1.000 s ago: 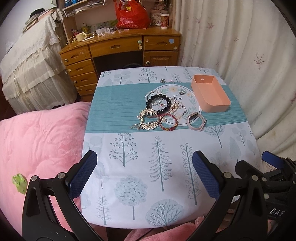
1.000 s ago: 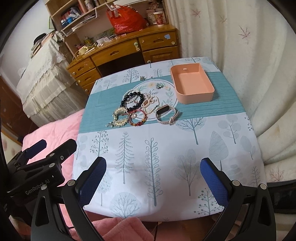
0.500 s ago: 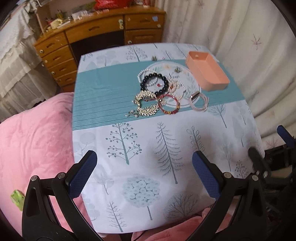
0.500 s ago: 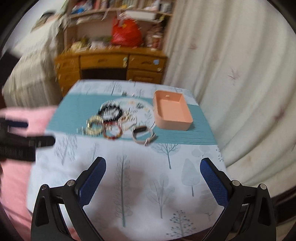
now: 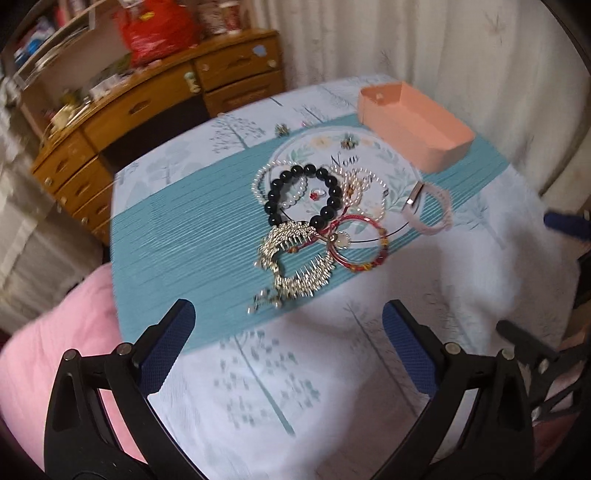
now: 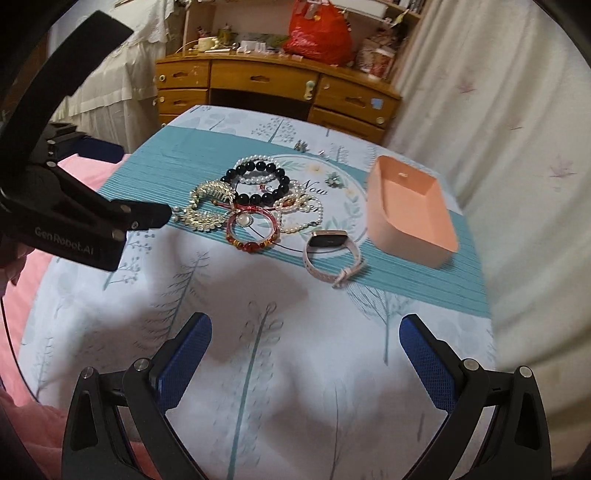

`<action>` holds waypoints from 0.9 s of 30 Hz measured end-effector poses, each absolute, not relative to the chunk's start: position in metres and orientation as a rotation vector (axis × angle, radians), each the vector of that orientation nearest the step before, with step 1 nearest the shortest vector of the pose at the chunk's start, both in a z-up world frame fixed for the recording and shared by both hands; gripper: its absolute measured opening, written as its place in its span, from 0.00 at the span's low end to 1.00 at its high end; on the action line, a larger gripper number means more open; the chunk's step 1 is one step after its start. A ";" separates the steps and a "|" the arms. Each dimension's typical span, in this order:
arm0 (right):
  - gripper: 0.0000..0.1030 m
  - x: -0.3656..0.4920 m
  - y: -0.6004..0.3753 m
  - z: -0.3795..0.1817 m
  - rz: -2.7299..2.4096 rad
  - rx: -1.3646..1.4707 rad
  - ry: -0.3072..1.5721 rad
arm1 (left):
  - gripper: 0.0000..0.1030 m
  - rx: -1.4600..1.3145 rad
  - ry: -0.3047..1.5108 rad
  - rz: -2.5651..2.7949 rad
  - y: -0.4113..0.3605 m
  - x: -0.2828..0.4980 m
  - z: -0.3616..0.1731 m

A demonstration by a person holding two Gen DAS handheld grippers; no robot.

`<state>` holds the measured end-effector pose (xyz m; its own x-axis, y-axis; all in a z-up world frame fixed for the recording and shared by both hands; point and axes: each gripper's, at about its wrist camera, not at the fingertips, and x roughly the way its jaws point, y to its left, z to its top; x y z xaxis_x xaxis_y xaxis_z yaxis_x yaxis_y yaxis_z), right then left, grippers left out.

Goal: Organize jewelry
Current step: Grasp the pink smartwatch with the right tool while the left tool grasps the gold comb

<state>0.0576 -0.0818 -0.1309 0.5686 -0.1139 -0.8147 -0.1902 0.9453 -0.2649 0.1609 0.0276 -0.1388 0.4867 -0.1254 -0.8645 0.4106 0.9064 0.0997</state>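
Note:
A pile of jewelry lies on the tree-print tablecloth (image 5: 280,369): a black bead bracelet (image 5: 306,195), pearl strands (image 5: 364,188), a gold spiky piece (image 5: 295,258), a red bangle (image 5: 360,243) and a pink watch (image 5: 428,212). An empty peach tray (image 5: 413,125) stands to their right. My left gripper (image 5: 288,336) is open just short of the gold piece. My right gripper (image 6: 304,350) is open, short of the pink watch (image 6: 328,251). The peach tray (image 6: 410,210) is at its right. The left gripper's body (image 6: 74,221) shows at the left.
Two small earrings (image 5: 314,134) lie behind the pile. A wooden desk (image 6: 277,88) with a red bag (image 6: 317,33) stands behind the table. Curtains (image 6: 498,110) hang at the right. A pink blanket (image 5: 44,354) lies at the left.
Both grippers have moved forward over the table toward the jewelry. The pile and tray now look larger and closer. Both stay open.

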 end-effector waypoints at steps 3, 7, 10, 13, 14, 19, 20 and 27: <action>1.00 0.085 -0.093 -0.156 0.072 -0.353 0.976 | 0.92 0.335 1.028 -0.378 0.022 0.183 -0.162; 1.00 0.117 -0.110 -0.187 0.127 -0.308 1.019 | 0.88 0.367 1.048 -0.390 0.018 0.206 -0.189; 1.00 0.137 -0.122 -0.206 0.111 -0.257 1.036 | 0.85 0.380 1.046 -0.398 0.018 0.219 -0.204; 1.00 0.156 -0.131 -0.219 0.094 -0.188 1.034 | 0.84 0.325 1.052 -0.430 0.021 0.231 -0.209; 1.00 0.159 -0.133 -0.220 0.089 -0.171 1.029 | 0.83 0.306 1.061 -0.442 0.022 0.234 -0.210; 1.00 0.179 -0.137 -0.232 0.084 -0.124 1.024 | 0.72 0.277 1.083 -0.492 0.016 0.241 -0.216; 1.00 0.185 -0.137 -0.237 0.085 -0.121 1.030 | 0.72 0.275 1.080 -0.494 0.014 0.242 -0.217; 0.96 0.191 -0.133 -0.237 0.096 -0.075 1.010 | 0.65 0.261 1.084 -0.479 0.010 0.245 -0.216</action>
<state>0.1909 -0.1335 -0.2370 0.5280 0.0459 -0.8480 -0.1151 0.9932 -0.0179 0.2447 0.0095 -0.2156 0.3798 -0.2446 -0.8922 0.4947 0.8686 -0.0276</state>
